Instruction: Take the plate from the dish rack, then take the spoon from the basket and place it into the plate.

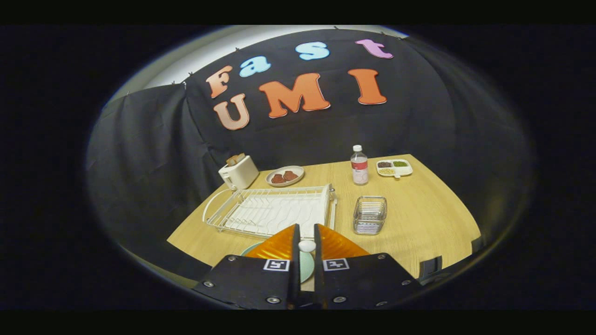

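Observation:
My gripper (pixel 306 231) hangs over the near edge of the table, its orange fingers (pixel 274 246) drawn close together. A white spoon (pixel 307 245) is pinched between them, and only its rounded end shows. Directly under the fingers lies a pale green plate (pixel 306 272), mostly hidden by the gripper, with a sliver of its rim showing left of the left finger. Just beyond the fingertips stands the white wire dish rack (pixel 270 211), with no dishes in it. The small wire basket (pixel 369 215) sits to the right of the rack and looks empty.
On the wooden table (pixel 433 218) behind the rack stand a white toaster (pixel 238 171), a plate of brown food (pixel 284 176), a water bottle (pixel 359 165) and a divided white dish (pixel 394 168). Black cloth walls surround the table.

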